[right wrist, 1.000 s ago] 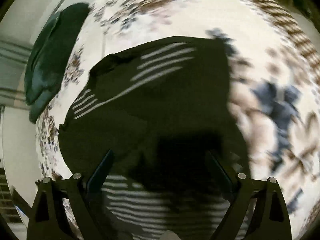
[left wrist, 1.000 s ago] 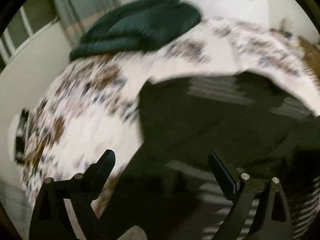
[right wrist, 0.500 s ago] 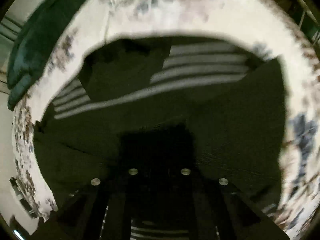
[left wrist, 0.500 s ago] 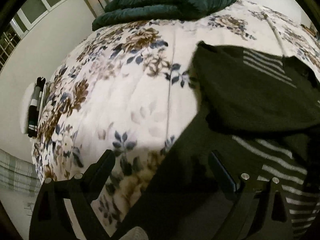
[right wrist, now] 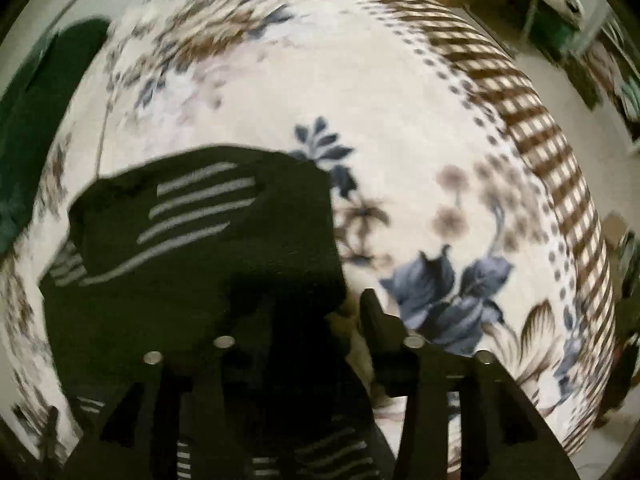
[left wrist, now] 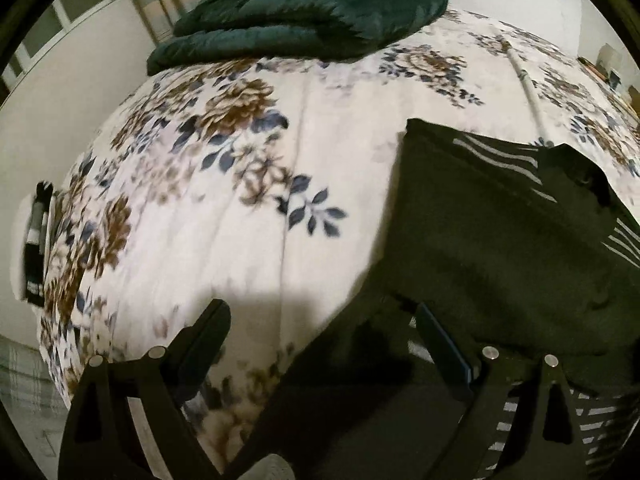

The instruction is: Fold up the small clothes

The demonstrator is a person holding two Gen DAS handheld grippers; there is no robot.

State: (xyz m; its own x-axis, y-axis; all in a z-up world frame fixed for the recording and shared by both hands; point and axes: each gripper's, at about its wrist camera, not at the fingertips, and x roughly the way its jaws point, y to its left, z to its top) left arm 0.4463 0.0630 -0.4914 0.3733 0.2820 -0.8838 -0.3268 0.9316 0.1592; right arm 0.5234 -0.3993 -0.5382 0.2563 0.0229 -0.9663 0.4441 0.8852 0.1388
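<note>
A dark garment with thin white stripes [left wrist: 500,248] lies folded on the floral bedspread [left wrist: 248,208]. It fills the right of the left wrist view and the lower left of the right wrist view [right wrist: 208,248]. My left gripper [left wrist: 320,336] stands open over the garment's left edge, one finger above bare bedspread, the other above the cloth. My right gripper [right wrist: 308,312] points steeply down at the garment's right edge. Its jaws are opening and stand half apart, the cloth's edge lying loosely between them. Its left finger is hard to make out against the dark cloth.
A dark green folded quilt [left wrist: 312,12] lies at the far end of the bed, also at the left rim of the right wrist view [right wrist: 36,140]. A black-and-white object [left wrist: 36,240] sits beside the bed's left side. A brown striped border [right wrist: 540,140] marks the bed's right edge.
My right gripper, wide open a second ago, shut over the garment, then swung right to its edge and is half open now. My left gripper drifted left, showing more bedspread.
</note>
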